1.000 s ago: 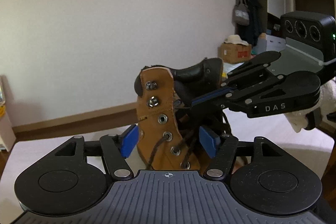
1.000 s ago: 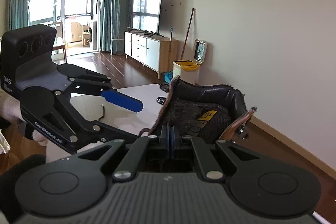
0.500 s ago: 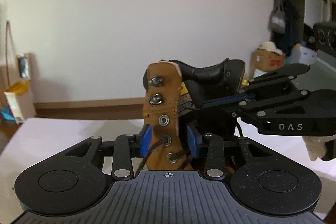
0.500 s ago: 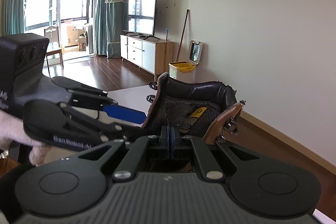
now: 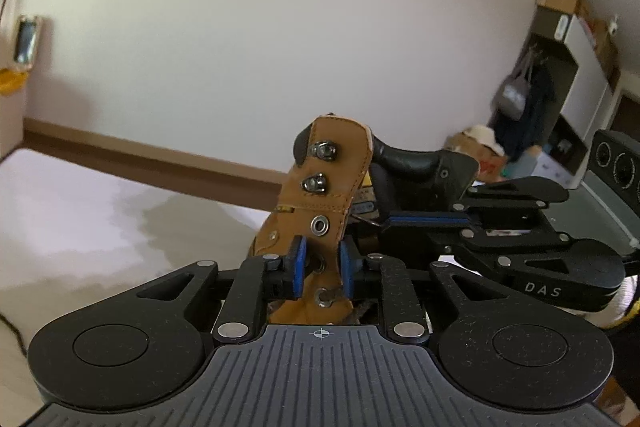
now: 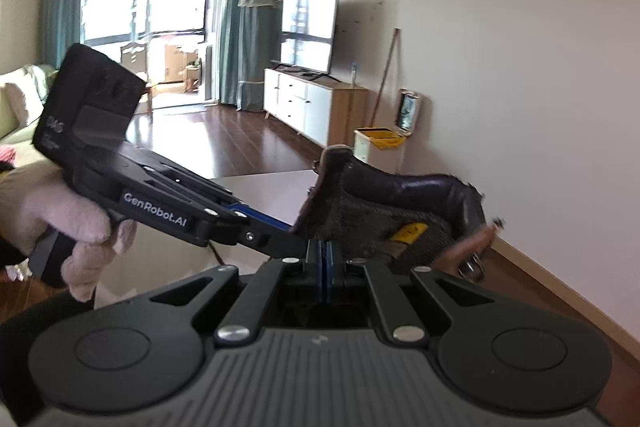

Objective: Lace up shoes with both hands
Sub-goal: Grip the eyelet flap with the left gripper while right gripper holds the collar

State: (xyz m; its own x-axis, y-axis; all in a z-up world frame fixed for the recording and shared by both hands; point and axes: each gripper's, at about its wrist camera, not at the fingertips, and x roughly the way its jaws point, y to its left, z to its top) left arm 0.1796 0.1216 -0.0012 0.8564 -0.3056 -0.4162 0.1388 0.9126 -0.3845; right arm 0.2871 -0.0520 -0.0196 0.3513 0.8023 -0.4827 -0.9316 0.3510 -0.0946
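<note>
Since the earlier frame, left gripper jaws just closing onto boot's tan eyelet flap; right gripper, at 3 o'clock, jaws together. Keep flap steady; avoid covering eyelets.

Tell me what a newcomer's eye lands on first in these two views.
In the left wrist view, the tan boot rears up at centre, its eyelet flap between the blue pads of the left tongs, which have just been closing. The right tongs reach in from the right toward the boot's black collar. In the right wrist view, a white-gloved hand at left holds the left tongs, with a bright window behind.
</note>
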